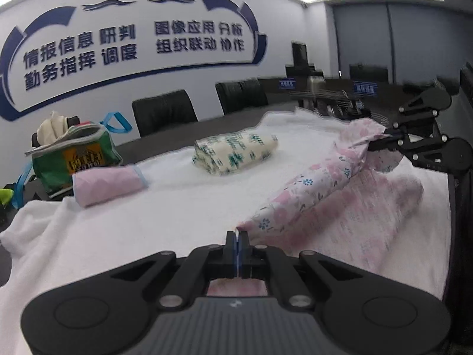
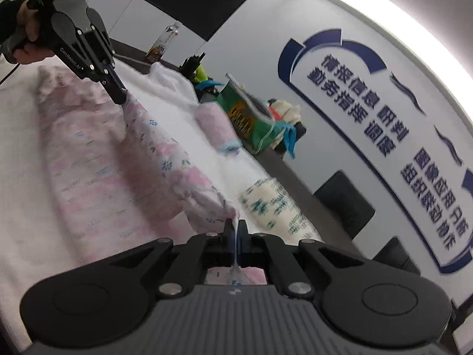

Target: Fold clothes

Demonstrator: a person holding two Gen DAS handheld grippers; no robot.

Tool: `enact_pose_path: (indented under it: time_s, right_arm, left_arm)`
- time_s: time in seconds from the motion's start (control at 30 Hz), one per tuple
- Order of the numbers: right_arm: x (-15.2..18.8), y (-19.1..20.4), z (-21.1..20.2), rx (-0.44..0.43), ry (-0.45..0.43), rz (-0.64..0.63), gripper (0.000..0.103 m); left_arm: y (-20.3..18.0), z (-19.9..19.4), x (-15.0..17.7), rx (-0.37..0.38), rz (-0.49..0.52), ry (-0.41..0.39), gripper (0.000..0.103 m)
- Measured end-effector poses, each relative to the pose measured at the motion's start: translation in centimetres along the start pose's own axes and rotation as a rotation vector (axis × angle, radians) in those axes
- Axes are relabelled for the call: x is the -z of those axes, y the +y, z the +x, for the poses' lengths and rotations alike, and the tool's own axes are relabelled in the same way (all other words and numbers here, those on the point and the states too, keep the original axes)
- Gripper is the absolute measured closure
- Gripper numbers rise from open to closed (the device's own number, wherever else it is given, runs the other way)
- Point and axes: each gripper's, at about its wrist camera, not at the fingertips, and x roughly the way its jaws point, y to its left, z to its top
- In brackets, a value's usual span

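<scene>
White toweling (image 1: 165, 216) is covering the tabletop below a wall of blue lettering (image 1: 79, 56). At the bottom centre of the left wrist view, the left gripper (image 1: 237, 236) is clenching its jaws on one corner of a pink floral garment (image 1: 313, 189). At the right edge, the right gripper (image 1: 381, 137) is pinching the opposite corner, so the cloth is hanging stretched between them above the toweling. Behind, a folded green-print garment (image 1: 236, 153) and a folded pink piece (image 1: 108, 185) are lying beside a green bag (image 1: 79, 153).
</scene>
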Motion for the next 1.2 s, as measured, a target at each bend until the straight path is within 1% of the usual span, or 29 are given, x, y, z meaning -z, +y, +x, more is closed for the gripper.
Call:
enact_pose_path:
  time_s: [0.07,0.13,0.27,0.33,0.43,0.47,0.5,0.53,0.57,0.6,0.63,0.67,0.7,0.73,0.8,0.9,0.93,1.0,1.07,1.13,1.17,1.2]
  right_arm:
    - [1.0,1.9,-0.8,0.009,0.015,0.015,0.102]
    - [2.0,2.8,-0.6,-0.015,0.055,0.04,0.102]
    - [3.1,4.5,-0.1,-0.045,0.096,0.042,0.102]
    - [3.7,4.7,0.3,-0.043,0.115,0.036,0.102]
    - [4.0,4.2,0.2,-0.04,0.136,0.054,0.099]
    - [3.9,4.0,0.0,-0.042,0.139,0.063,0.098]
    - [3.9,3.8,-0.6,-0.054,0.12,0.081,0.097]
    - [3.9,3.6,-1.2,-0.066,0.097,0.103,0.096]
    - [4.0,2.9,-2.0,-0.084,0.054,0.15,0.093]
    - [4.0,2.3,-2.7,-0.1,0.012,0.196,0.087]
    - [4.1,1.8,-3.1,-0.107,-0.025,0.239,0.082]
    - [4.2,1.4,-3.5,-0.112,-0.058,0.275,0.069]
    - [4.1,1.3,-3.2,-0.106,-0.054,0.27,0.062]
    - [4.1,1.6,-2.3,-0.107,-0.021,0.232,0.062]
    - [4.0,2.0,-0.8,-0.114,0.044,0.159,0.062]
    - [4.0,1.7,0.2,-0.191,0.086,0.117,0.061]
    - [3.9,1.3,-0.1,-0.198,0.08,0.118,0.061]
    - [3.6,0.4,-0.6,-0.212,0.067,0.121,0.054]
    - [3.4,-0.5,-1.1,-0.227,0.054,0.124,0.051]
    - [3.5,-1.1,-1.0,-0.246,0.062,0.122,0.05]
    - [3.5,-1.3,-0.8,-0.252,0.074,0.118,0.05]
    - [3.5,-1.0,-0.4,-0.255,0.099,0.101,0.051]
  left_arm:
    - [-1.3,0.0,1.5,0.01,0.019,0.041,0.103]
    - [-2.1,0.0,2.8,0.018,0.02,0.072,0.103]
    - [-2.4,-1.0,3.2,0.021,0.002,0.073,0.103]
    - [-2.5,-1.5,3.4,0.023,-0.008,0.073,0.103]
    - [-2.7,-2.2,3.6,0.025,-0.022,0.073,0.103]
    - [-2.8,-2.4,3.7,0.026,-0.026,0.073,0.103]
    - [-2.9,-2.7,3.8,0.027,-0.031,0.073,0.102]
    - [-2.9,-3.3,3.4,0.038,-0.041,0.053,0.1]
    - [-2.8,-3.9,2.9,0.051,-0.051,0.031,0.097]
    - [-2.9,-4.2,2.4,0.052,-0.06,0.006,0.097]
    - [-3.1,-4.2,1.9,0.048,-0.062,-0.019,0.095]
    - [-3.2,-4.1,1.5,0.044,-0.063,-0.044,0.087]
    - [-3.6,-3.6,1.2,0.036,-0.042,-0.051,0.08]
    - [-4.1,-2.9,1.0,0.028,-0.018,-0.056,0.077]
    - [-5.2,-1.2,0.8,0.031,0.045,-0.031,0.074]
    - [-5.9,1.0,1.1,0.082,0.1,0.031,0.072]
    - [-5.8,1.3,1.2,0.094,0.103,0.043,0.072]
    - [-5.7,1.9,1.5,0.115,0.106,0.064,0.072]
    - [-5.6,2.5,1.8,0.137,0.108,0.086,0.072]
    - [-5.2,3.0,1.9,0.149,0.096,0.103,0.075]
    - [-5.0,3.1,1.8,0.147,0.086,0.108,0.086]
    - [-4.8,3.1,1.7,0.145,0.076,0.112,0.099]
